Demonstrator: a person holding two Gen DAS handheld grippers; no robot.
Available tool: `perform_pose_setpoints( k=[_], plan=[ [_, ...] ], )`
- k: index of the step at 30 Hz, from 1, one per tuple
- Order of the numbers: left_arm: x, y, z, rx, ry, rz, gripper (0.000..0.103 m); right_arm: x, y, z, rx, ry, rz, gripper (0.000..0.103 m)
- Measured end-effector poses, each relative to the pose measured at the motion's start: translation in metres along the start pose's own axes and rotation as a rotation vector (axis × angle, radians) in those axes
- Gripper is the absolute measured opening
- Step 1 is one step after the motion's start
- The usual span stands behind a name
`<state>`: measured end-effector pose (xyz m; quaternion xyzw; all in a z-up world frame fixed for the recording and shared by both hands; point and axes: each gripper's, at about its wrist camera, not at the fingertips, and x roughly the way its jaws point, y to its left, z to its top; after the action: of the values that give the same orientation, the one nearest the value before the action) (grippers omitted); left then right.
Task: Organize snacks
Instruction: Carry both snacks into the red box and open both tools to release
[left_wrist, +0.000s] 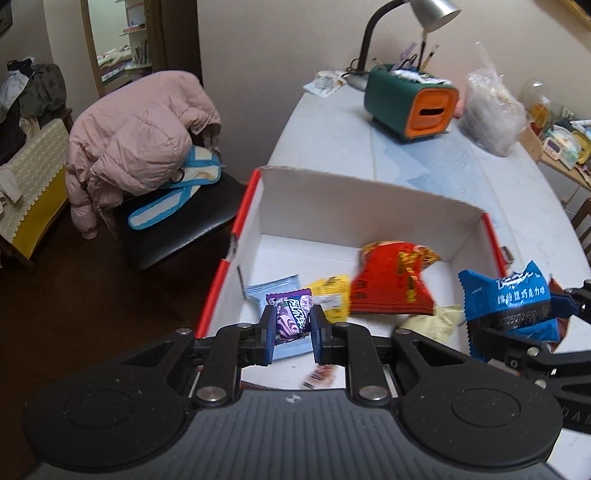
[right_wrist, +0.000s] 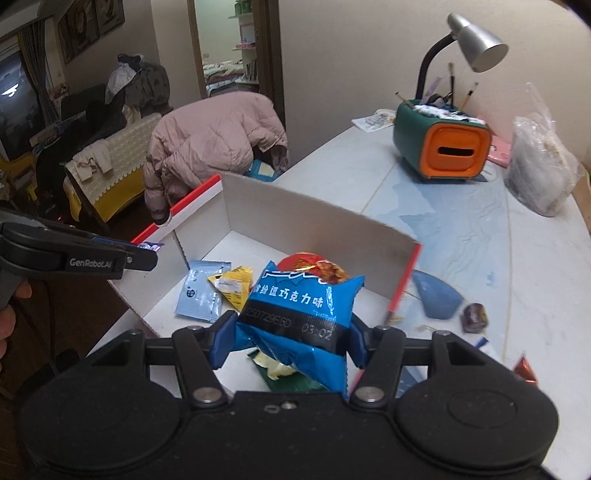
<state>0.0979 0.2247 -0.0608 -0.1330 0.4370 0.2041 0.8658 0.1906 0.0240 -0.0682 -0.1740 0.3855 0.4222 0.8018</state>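
Observation:
A white cardboard box with red edges (left_wrist: 332, 206) (right_wrist: 295, 218) stands open on the table. Inside lie a red snack bag (left_wrist: 391, 280), a yellow packet (left_wrist: 332, 295) (right_wrist: 232, 284), a light blue sachet (left_wrist: 273, 286) (right_wrist: 201, 295) and a pale yellow-green packet (left_wrist: 432, 321). My left gripper (left_wrist: 291, 325) is shut on a small purple snack packet (left_wrist: 291, 314) over the box's near left part. My right gripper (right_wrist: 291, 332) is shut on a blue chocolate snack bag (right_wrist: 303, 317) (left_wrist: 506, 306) over the box's near right part.
On the table outside the box lie a dark wrapped candy (right_wrist: 474, 315), a blue wedge (right_wrist: 436, 295) and a red wrapper (right_wrist: 524, 371). Further back stand a green-orange organizer (right_wrist: 443, 147), a desk lamp (right_wrist: 472, 40) and a clear plastic bag (right_wrist: 539, 166). A chair with a pink jacket (left_wrist: 144, 136) stands left.

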Motion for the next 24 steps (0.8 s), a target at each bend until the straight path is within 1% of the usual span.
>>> perform_pose_setpoints(
  k=[3, 7, 13, 24],
  plan=[
    [0.012, 0.005, 0.003, 0.013, 0.016, 0.006, 0.019, 0.017, 0.008, 0.002, 0.003, 0.025, 0.006, 0.058],
    [0.027, 0.007, 0.010, 0.039, 0.037, 0.001, 0.019, 0.038, 0.016, 0.005, -0.014, 0.056, -0.007, 0.058],
    [0.047, -0.001, 0.013, 0.100, 0.073, -0.008, 0.019, 0.067, 0.024, 0.007, -0.050, 0.118, -0.022, 0.058],
    [0.080, -0.004, 0.003, 0.126, 0.161, -0.005, 0.019, 0.092, 0.028, 0.001, -0.061, 0.172, -0.043, 0.058]
  ],
)
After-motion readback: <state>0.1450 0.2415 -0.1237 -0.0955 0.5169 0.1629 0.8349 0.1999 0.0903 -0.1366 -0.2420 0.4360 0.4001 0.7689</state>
